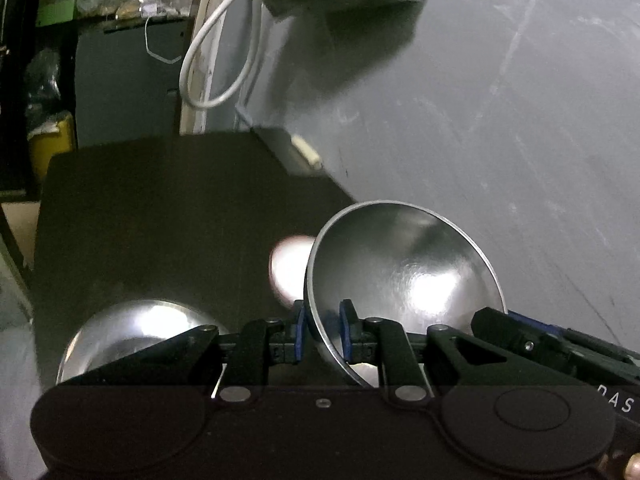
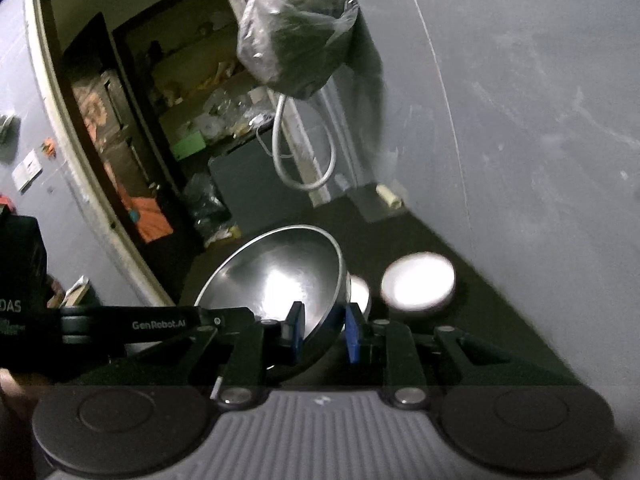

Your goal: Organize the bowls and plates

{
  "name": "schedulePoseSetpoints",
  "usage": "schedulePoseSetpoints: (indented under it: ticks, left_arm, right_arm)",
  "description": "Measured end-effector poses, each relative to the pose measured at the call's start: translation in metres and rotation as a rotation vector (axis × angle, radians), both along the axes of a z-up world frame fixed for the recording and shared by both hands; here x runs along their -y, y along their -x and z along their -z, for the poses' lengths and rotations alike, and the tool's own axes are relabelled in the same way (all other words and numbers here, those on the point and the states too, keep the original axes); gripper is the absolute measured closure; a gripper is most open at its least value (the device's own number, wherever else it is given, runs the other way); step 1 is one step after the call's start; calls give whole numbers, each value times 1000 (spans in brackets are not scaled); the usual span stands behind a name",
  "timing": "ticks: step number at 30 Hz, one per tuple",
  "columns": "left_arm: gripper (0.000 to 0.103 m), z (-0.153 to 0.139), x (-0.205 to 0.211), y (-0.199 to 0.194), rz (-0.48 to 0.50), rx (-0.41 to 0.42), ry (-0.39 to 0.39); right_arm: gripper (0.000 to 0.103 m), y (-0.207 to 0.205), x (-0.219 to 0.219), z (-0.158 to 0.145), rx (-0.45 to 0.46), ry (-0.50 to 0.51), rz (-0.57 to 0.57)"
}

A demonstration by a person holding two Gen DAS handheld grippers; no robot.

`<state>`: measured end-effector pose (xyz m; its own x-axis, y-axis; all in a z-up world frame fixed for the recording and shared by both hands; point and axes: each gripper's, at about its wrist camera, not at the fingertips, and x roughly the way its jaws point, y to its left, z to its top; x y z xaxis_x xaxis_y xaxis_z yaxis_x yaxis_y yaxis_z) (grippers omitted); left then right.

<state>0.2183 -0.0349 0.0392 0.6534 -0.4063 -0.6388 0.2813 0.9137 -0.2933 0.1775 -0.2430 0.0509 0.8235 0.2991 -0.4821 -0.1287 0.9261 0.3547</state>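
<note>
Left wrist view: left gripper (image 1: 322, 334) clamped on rim of steel bowl (image 1: 404, 276), tilted, above black table (image 1: 160, 208).
Right wrist view: right gripper (image 2: 325, 334) pinching rim of second bowl (image 2: 280, 280); white round dish (image 2: 418, 282) just ahead, right of fingertips.
</note>
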Motion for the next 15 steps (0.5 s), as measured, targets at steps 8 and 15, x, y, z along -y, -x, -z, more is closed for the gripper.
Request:
schedulePoseSetpoints:
  ticks: [8, 15]
  left_arm:
    - [84, 26, -35, 77, 26, -103, 16]
    - [85, 50, -65, 115, 2, -179, -10]
  right_arm:
    - [79, 88, -25, 5, -74, 8, -18]
    - [79, 121, -51, 25, -180, 14, -71]
